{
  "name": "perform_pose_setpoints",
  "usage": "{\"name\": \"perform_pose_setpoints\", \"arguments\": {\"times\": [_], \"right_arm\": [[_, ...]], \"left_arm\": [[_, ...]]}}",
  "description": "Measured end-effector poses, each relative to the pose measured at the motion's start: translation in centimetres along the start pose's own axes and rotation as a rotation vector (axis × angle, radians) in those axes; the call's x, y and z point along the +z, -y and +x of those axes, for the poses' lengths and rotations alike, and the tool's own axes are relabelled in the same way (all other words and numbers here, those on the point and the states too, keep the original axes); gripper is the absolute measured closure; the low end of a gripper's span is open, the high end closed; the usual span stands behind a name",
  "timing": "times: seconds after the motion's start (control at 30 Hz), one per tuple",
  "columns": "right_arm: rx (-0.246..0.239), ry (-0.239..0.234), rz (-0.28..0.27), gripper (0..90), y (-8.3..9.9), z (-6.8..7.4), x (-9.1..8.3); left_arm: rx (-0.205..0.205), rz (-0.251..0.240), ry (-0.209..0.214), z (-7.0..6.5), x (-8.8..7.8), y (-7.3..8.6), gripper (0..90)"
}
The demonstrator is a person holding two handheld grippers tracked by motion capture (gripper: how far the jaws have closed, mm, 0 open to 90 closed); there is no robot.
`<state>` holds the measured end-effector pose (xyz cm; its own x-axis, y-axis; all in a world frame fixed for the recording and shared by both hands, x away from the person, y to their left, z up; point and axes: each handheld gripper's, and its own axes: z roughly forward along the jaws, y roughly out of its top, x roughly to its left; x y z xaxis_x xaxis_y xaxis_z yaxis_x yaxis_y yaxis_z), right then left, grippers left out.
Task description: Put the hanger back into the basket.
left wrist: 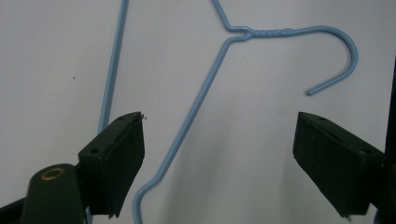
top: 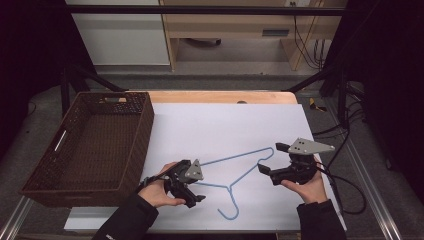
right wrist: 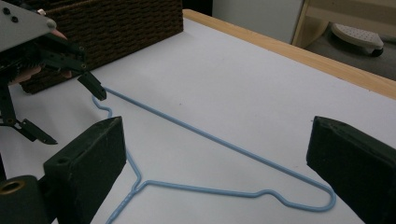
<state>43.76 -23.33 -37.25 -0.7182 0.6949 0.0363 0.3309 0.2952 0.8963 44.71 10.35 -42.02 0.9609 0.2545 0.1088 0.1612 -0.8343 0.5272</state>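
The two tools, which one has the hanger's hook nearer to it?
The left tool: the blue hanger has its hook curling just beside it, while the right tool faces the hanger's far shoulder end.

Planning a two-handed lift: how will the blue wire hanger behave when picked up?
The blue wire hanger looks thin, so probably light and a bit springy. Lying flat on the white sheet, it may slide when nudged. Its smooth-looking coating could slip between fingers.

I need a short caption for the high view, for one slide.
Two open hand-held grippers, left and right, flank a blue wire hanger lying on a white sheet, beside a brown wicker basket.
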Motion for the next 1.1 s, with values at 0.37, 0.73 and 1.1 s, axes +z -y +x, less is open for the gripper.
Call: {"name": "perform_pose_setpoints", "arguments": {"times": [0.37,0.73,1.1], "right_arm": [[0.000,0.002,0.001,5.1,0.1,-0.2,-0.1],[0.003,0.001,0.002,5.0,0.1,-0.3,-0.2],[0.005,-0.001,0.007,4.9,0.1,-0.4,-0.2]], "left_arm": [[0.073,0.092,0.035,0.5,1.6,-1.4,21.2],[0.145,0.187,0.030,0.6,2.6,-2.3,30.4],[0.190,0.194,0.008,1.1,4.2,-3.3,35.9]]}}
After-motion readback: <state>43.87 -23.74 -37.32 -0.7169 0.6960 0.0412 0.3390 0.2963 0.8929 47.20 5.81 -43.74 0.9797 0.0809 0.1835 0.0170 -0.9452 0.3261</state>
